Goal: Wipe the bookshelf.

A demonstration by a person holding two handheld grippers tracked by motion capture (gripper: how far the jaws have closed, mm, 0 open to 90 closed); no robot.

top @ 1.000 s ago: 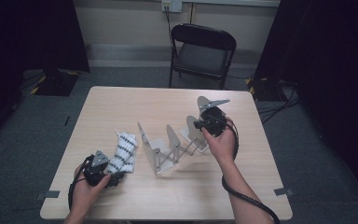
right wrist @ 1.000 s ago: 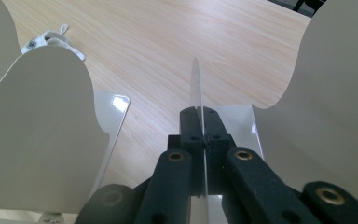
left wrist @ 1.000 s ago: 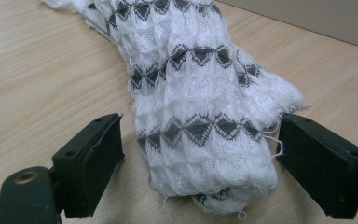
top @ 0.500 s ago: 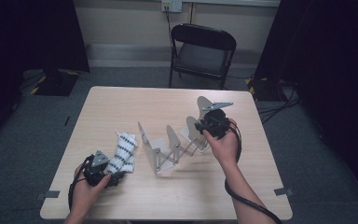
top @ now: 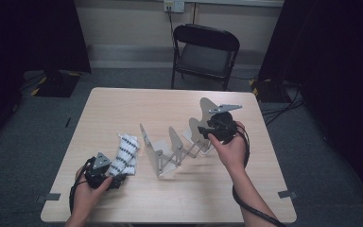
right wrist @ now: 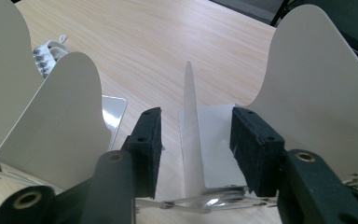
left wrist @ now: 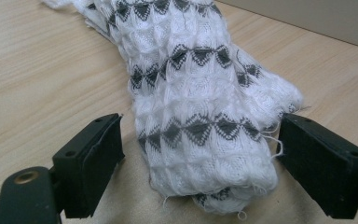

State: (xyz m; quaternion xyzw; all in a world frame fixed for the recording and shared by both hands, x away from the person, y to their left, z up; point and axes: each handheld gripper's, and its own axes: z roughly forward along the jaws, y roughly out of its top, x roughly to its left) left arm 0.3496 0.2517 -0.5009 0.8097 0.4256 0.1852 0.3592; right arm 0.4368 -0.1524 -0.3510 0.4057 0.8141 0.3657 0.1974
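A folded white knitted cloth [top: 125,152] with black triangle bands lies on the table's left front. My left gripper [top: 117,176] straddles its near end; in the left gripper view the cloth [left wrist: 191,84] lies between the pads of the left gripper [left wrist: 204,135], a gap showing on the left side. A white expanding divider rack [top: 179,149] stands mid-table. My right gripper [top: 204,132] is at its right end. Its jaws have just been opening: in the right gripper view a thin divider [right wrist: 189,116] stands edge-on between the apart pads of the right gripper [right wrist: 199,126], untouched.
The wooden table [top: 123,109] has bare room at the back and along the front. A black folding chair [top: 205,52] stands beyond its far edge. Taller rack plates [right wrist: 307,84] flank my right gripper on both sides. Dark curtains hang on either side of the room.
My right hand has shifted slightly to the right at the rack's end. The left hand, the cloth and the rack stay where they were.
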